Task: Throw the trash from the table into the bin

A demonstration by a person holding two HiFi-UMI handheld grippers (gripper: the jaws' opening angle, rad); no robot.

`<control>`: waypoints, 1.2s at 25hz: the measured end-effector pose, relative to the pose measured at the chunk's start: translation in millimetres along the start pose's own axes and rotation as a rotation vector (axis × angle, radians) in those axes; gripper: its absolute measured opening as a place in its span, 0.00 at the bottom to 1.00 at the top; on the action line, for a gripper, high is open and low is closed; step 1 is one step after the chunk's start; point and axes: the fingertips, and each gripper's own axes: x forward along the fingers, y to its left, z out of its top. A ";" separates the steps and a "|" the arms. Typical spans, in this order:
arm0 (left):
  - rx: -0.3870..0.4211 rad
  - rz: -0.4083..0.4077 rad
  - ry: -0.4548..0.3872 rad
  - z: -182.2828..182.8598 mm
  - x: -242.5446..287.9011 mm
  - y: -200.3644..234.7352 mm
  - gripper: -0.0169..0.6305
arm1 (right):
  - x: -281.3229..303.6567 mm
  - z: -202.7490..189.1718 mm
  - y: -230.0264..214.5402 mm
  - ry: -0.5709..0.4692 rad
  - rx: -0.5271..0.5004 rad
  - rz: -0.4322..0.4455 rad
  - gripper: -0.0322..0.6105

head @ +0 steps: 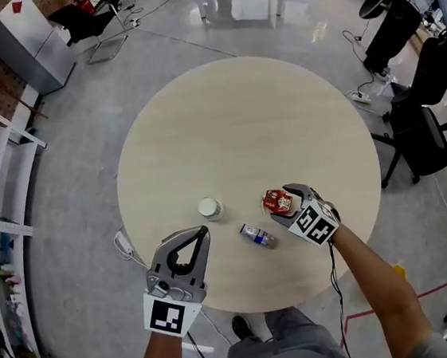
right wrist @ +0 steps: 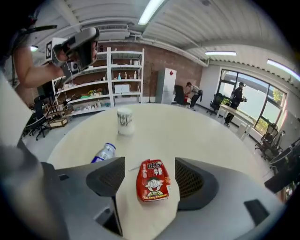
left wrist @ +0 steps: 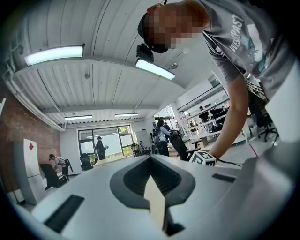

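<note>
Round pale table [head: 240,116] fills the head view. Left gripper [head: 203,233], at seven o'clock, is closed and empty. Right gripper [right wrist: 150,164] gapes wide astride the red packet [right wrist: 153,183] at five o'clock, not touching. Closing on it seems next. Only the right gripper view shows that gap; no bin appears.

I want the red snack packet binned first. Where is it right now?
In the head view the red snack packet lies on the table's near right part, between the open right tongs, beside the small bottle.
</note>
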 end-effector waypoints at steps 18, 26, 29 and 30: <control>-0.048 -0.005 0.005 -10.4 -6.5 5.9 0.09 | 28.5 -43.2 5.3 0.102 0.022 -0.029 0.53; -0.013 -0.049 -0.058 48.9 -64.4 -25.4 0.09 | -101.6 16.5 54.2 -0.080 0.061 -0.227 0.53; 0.015 -0.077 -0.098 79.8 -97.0 -51.2 0.09 | -171.5 29.5 81.9 -0.147 0.068 -0.340 0.53; 0.022 -0.088 -0.116 90.6 -108.3 -61.1 0.09 | -195.8 33.0 93.2 -0.171 0.072 -0.380 0.53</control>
